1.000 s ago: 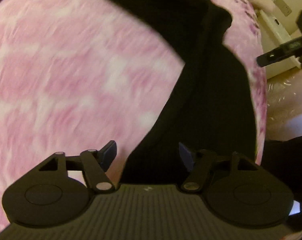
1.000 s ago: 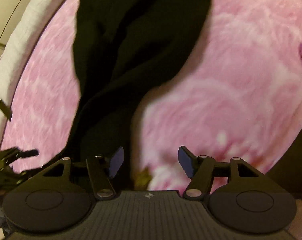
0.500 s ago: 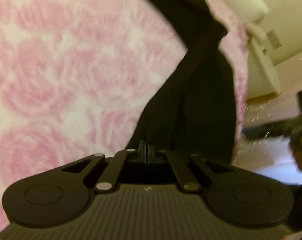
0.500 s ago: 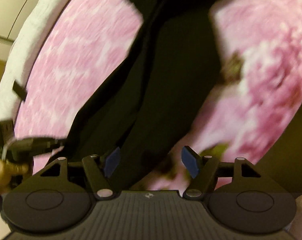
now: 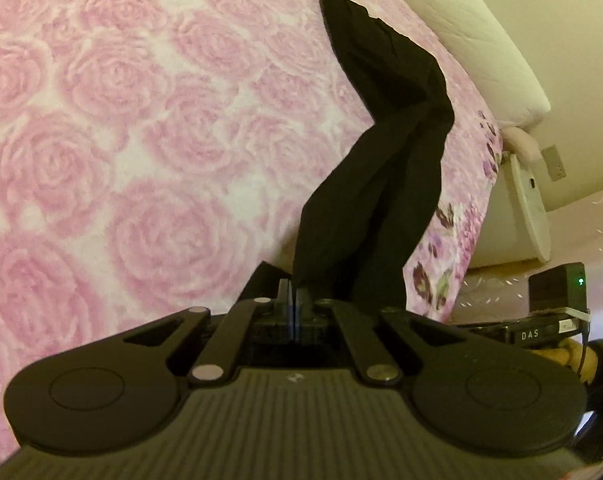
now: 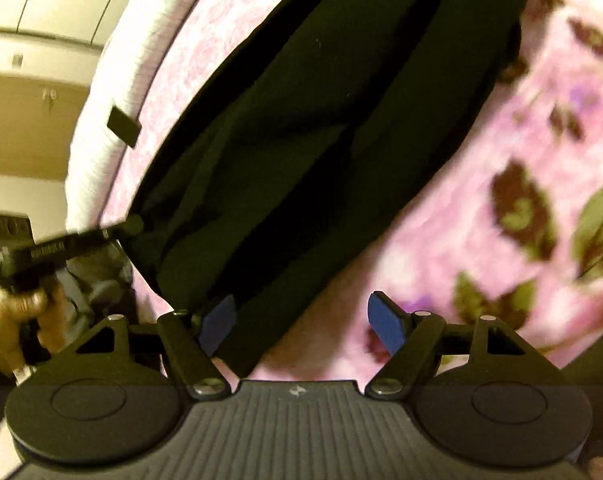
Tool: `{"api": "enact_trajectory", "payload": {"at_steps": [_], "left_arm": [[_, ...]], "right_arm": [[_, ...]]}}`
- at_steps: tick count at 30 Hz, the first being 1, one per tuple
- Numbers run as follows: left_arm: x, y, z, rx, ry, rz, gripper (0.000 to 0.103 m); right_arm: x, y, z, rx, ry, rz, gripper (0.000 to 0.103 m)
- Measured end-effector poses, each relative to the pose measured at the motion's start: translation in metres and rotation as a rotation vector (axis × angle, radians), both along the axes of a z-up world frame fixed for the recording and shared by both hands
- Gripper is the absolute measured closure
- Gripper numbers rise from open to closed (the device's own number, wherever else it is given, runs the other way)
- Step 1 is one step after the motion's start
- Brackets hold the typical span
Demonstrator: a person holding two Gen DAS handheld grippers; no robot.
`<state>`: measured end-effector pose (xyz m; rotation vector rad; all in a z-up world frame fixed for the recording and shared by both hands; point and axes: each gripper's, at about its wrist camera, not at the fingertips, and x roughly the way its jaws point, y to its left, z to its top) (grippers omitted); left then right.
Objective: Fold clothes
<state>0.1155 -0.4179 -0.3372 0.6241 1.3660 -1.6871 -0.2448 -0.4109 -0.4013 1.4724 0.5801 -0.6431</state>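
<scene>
Your left gripper [image 5: 292,304] fingers are pinched on 1 corner of the black garment [image 5: 385,152]; its long axis runs straight ahead across the bed [image 5: 101,120]. Right gripper [image 6: 301,320] fingers spread wide, the hem between them, nearer the left pad.

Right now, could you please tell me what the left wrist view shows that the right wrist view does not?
Only the left wrist view shows the left tongs shut on the black garment's near end, the cloth rising from the rose-patterned bedspread, plus a white pillow. Only the right wrist view shows the right tongs open, with an edge of the garment between their blue pads. Both show the garment, the bedspread and the other tool.
</scene>
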Motion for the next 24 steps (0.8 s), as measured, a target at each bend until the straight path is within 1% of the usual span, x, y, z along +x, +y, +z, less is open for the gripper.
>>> {"api": "enact_trajectory", "payload": {"at_steps": [3, 6, 8, 9, 11, 12, 14, 15, 17, 20, 22, 24], "left_arm": [[-0.002, 0.000, -0.006, -0.013, 0.016, -0.051, 0.103], [-0.001, -0.003, -0.012, -0.032, 0.037, -0.109, 0.103], [-0.001, -0.002, -0.013, -0.047, 0.043, -0.142, 0.103], [0.000, -0.002, -0.013, -0.054, 0.046, -0.158, 0.103], [0.005, 0.001, -0.008, -0.076, 0.047, -0.188, 0.103], [0.008, 0.002, -0.004, -0.088, 0.051, -0.198, 0.103], [0.021, 0.005, 0.007, -0.112, 0.060, -0.201, 0.103], [0.030, 0.006, 0.015, -0.122, 0.064, -0.195, 0.103], [0.050, 0.010, 0.030, -0.144, 0.065, -0.174, 0.103], [0.089, 0.021, 0.049, -0.157, 0.055, -0.120, 0.103], [0.107, 0.027, 0.051, -0.147, 0.042, -0.091, 0.103], [0.114, 0.031, 0.044, -0.127, 0.034, -0.086, 0.103]], "right_arm": [[0.019, 0.013, -0.001, -0.002, -0.041, -0.042, 0.025], [0.048, 0.025, -0.001, -0.046, -0.039, -0.060, 0.025], [0.068, 0.029, -0.004, -0.076, -0.007, -0.093, 0.024], [0.076, 0.030, -0.006, -0.085, 0.021, -0.116, 0.026], [0.086, 0.033, -0.008, -0.092, 0.085, -0.162, 0.051], [0.087, 0.036, -0.004, -0.101, 0.103, -0.182, 0.060], [0.085, 0.041, 0.011, -0.127, 0.125, -0.221, 0.098], [0.078, 0.046, 0.024, -0.149, 0.136, -0.235, 0.100], [0.057, 0.057, 0.052, -0.192, 0.164, -0.267, 0.100], [0.003, 0.083, 0.089, -0.223, 0.223, -0.356, 0.101], [-0.044, 0.104, 0.103, -0.221, 0.295, -0.422, 0.101], [-0.079, 0.119, 0.099, -0.174, 0.340, -0.488, 0.101]]}}
